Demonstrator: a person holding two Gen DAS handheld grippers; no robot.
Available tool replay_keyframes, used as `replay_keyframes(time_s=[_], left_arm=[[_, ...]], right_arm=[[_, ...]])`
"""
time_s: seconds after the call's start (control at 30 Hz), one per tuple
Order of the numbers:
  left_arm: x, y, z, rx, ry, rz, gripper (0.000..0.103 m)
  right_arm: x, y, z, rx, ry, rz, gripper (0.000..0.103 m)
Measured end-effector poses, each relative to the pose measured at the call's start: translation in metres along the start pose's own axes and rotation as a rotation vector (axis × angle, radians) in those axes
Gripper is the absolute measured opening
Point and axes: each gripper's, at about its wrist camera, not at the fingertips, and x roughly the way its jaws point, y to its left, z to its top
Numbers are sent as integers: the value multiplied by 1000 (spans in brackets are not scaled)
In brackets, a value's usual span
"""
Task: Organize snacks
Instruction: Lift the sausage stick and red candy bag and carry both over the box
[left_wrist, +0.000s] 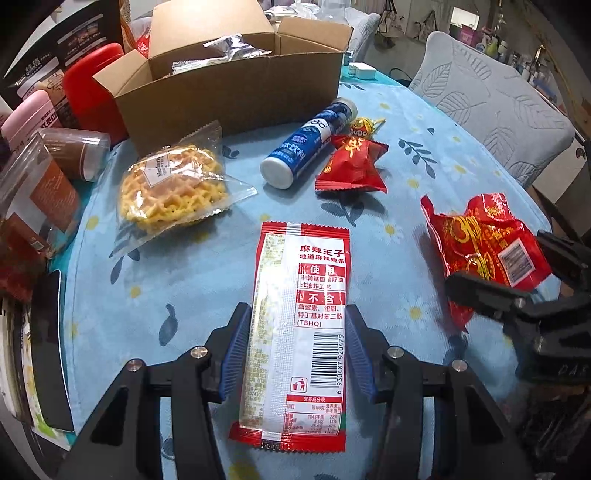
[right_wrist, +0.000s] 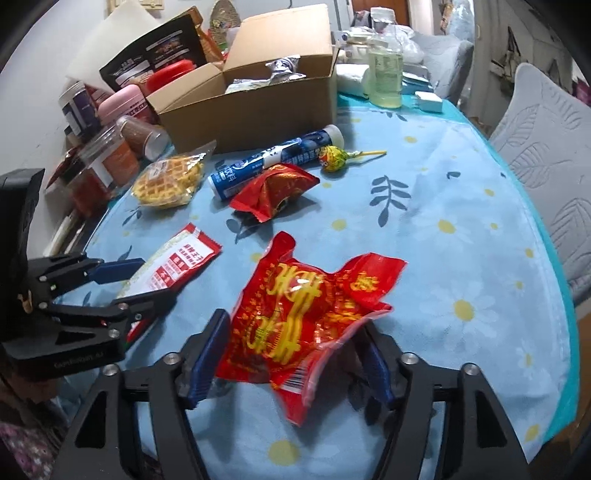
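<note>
My left gripper (left_wrist: 297, 314) is open, its blue pads on either side of a flat red-and-white spicy-strip packet (left_wrist: 295, 332) lying on the blue floral cloth; both also show in the right wrist view, gripper (right_wrist: 155, 278) and packet (right_wrist: 173, 266). My right gripper (right_wrist: 291, 328) is open around a crumpled red snack bag (right_wrist: 306, 314), seen in the left view too (left_wrist: 484, 240). Farther back lie a waffle packet (left_wrist: 173, 184), a blue tube (left_wrist: 306, 144), a small red packet (left_wrist: 351, 162) and a lollipop (right_wrist: 332, 158). An open cardboard box (left_wrist: 229, 85) holds silver packets.
Jars, a red container (left_wrist: 92, 85) and a pink bottle (left_wrist: 26, 118) crowd the table's left edge. A dark phone (left_wrist: 50, 350) lies at the near left. A bottle of yellowish liquid (right_wrist: 384, 74) and a white charger (right_wrist: 428, 99) stand behind the box. A padded chair (left_wrist: 491, 103) is at right.
</note>
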Motion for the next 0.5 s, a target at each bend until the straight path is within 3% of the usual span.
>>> replay_keyframes(time_s=[0.33, 0.37, 0.43, 0.5], left_arm=[[0, 9, 2, -29, -31, -41, 49], [0, 12, 1, -39, -33, -51, 49], [0, 15, 2, -49, -33, -62, 47], [-1, 17, 2, -51, -33, -67, 47]], right_arm=[[16, 8, 5, 6, 13, -61, 75], [16, 8, 5, 8, 10, -69, 73], [15, 9, 5, 1, -2, -82, 59], [14, 9, 5, 5, -12, -80, 53]])
